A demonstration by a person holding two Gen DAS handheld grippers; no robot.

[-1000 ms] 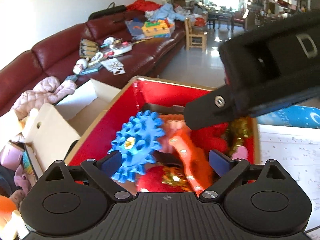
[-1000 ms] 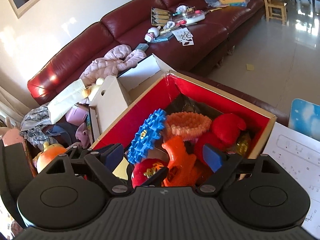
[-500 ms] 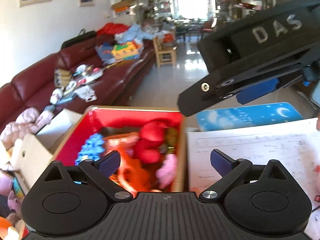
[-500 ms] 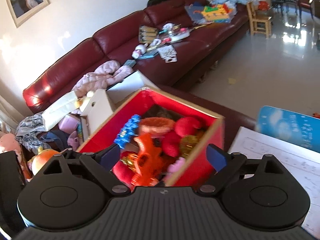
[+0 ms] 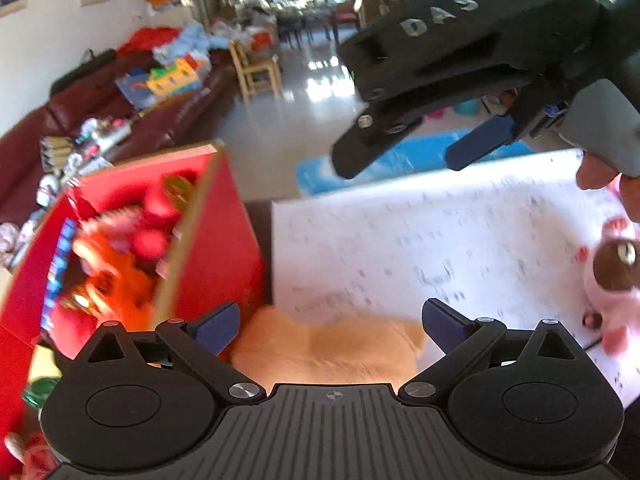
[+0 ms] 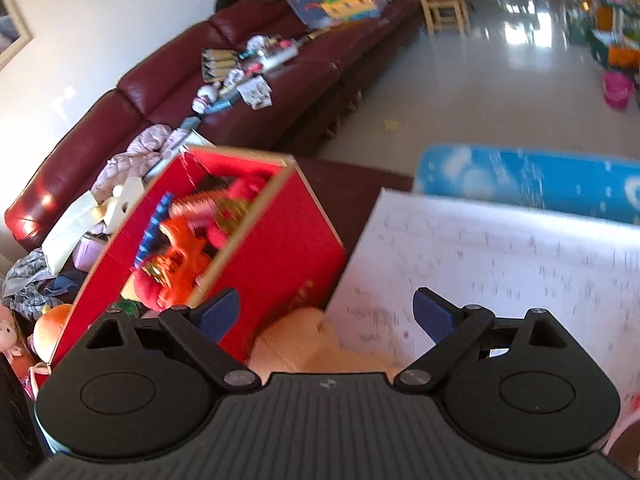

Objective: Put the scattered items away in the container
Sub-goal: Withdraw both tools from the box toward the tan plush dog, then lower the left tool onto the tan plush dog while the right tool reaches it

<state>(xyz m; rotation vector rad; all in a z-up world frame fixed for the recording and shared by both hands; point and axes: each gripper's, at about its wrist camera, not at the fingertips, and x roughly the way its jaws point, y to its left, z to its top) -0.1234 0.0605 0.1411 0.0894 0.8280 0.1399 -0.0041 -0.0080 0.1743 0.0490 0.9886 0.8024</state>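
Note:
The red box holds several toys: a blue gear, an orange toy, red plush pieces. It stands left of both grippers. A peach plush toy lies on the table beside the box, just under both grippers. My left gripper is open and empty above it. My right gripper is open and empty; it also shows in the left wrist view, higher up at the right. A pink and brown plush lies at the right edge.
A white printed sheet covers the table right of the box, with a blue mat behind it. A dark red sofa with clutter stands at the back left. Cardboard boxes and toys lie on the floor left of the red box.
Both grippers have pulled back from over the red box and swung right. The box now sits at the left, and the peach plush and white sheet have come into view.

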